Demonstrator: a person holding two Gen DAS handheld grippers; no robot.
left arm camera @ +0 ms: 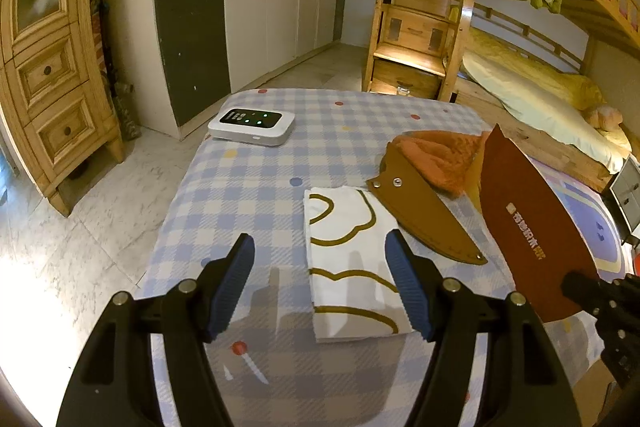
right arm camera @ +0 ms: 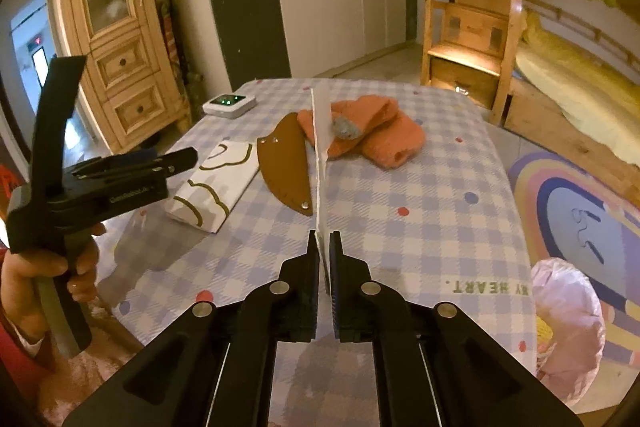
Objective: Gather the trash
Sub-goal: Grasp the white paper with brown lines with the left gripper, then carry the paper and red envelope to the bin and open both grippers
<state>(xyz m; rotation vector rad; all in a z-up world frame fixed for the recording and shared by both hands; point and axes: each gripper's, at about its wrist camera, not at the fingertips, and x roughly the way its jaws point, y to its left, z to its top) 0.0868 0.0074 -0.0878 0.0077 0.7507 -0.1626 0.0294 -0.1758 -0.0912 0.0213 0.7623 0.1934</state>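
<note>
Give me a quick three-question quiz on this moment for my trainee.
1. True or false: the right gripper is shut on the flat dark-red card with gold lettering.
2. Which lies nearest the open left gripper? A) white box with green lights B) folded white paper bag with gold lines C) orange fleece cloth
3. Fill in: the brown leather sheath lies on the ___ tablecloth.

Key: 1 true; 2 B; 3 checked

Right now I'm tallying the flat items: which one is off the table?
The dark red card, clamped edge-on in the right gripper. The white patterned packet and brown sheath lie on the checkered tablecloth.
</note>
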